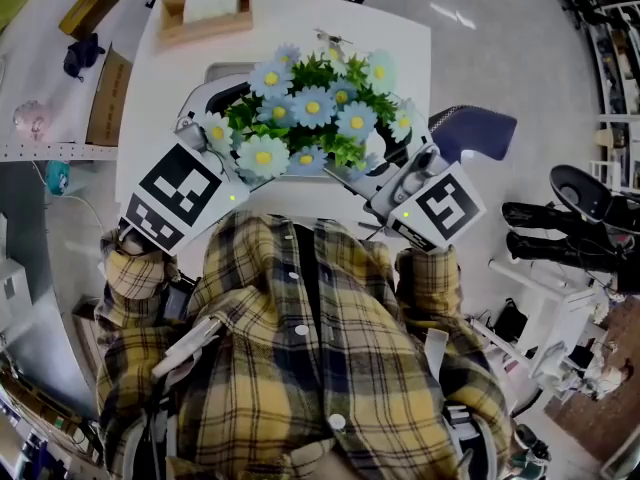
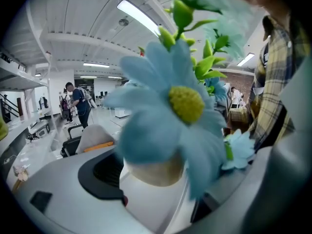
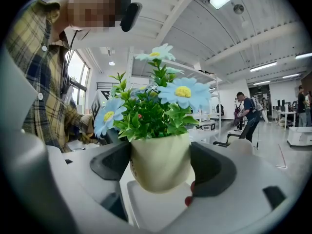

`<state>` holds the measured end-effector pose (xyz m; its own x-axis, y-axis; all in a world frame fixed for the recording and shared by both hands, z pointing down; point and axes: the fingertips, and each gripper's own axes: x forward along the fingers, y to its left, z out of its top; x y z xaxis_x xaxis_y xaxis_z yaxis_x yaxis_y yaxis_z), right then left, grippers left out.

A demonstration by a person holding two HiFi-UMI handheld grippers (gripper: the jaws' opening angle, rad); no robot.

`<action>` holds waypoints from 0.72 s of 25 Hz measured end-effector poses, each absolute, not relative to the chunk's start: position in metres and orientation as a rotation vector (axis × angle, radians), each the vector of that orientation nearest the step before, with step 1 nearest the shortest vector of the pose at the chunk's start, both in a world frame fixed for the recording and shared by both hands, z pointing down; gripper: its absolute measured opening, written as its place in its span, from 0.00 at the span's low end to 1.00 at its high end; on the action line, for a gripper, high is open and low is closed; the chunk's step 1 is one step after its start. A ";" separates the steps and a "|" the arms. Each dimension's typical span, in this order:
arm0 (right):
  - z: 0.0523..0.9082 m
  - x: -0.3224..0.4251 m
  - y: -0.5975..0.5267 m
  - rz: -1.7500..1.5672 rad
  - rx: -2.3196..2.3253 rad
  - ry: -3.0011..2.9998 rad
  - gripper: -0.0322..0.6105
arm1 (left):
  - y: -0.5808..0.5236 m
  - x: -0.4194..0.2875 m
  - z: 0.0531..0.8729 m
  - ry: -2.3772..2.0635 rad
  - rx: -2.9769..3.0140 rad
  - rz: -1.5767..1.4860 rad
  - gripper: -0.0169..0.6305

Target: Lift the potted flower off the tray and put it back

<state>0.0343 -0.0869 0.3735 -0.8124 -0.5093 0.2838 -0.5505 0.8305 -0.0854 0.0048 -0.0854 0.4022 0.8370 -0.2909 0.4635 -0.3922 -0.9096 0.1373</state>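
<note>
The potted flower [image 1: 305, 118], pale blue daisies with green leaves in a cream pot [image 3: 160, 164], is held up off the white table [image 1: 395, 53], close to my chest. My right gripper [image 3: 161, 167] is shut on the pot, a dark pad pressed to each side. My left gripper [image 2: 158, 174] also holds the pot [image 2: 155, 172]. One dark pad [image 2: 105, 174] touches it, while a big blue petal hides the other jaw. In the head view the left gripper [image 1: 228, 118] and right gripper [image 1: 375, 163] flank the bouquet. The grey tray [image 1: 222, 71] lies on the table behind the flowers.
A wooden box [image 1: 205, 8] stands at the table's far edge. A purple chair [image 1: 475, 133] sits to the right of the table. Shelving and clutter line the floor on both sides. People stand further back in the room [image 2: 78, 104].
</note>
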 end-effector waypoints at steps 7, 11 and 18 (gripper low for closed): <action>0.375 0.033 -0.088 0.242 0.810 -2.763 0.63 | -0.086 0.004 0.403 -0.531 2.793 0.661 0.66; 0.375 0.033 -0.088 0.246 0.811 -2.768 0.63 | -0.086 0.003 0.403 -0.531 2.792 0.659 0.66; 0.375 0.033 -0.088 0.242 0.811 -2.765 0.63 | -0.086 0.004 0.403 -0.530 2.790 0.664 0.66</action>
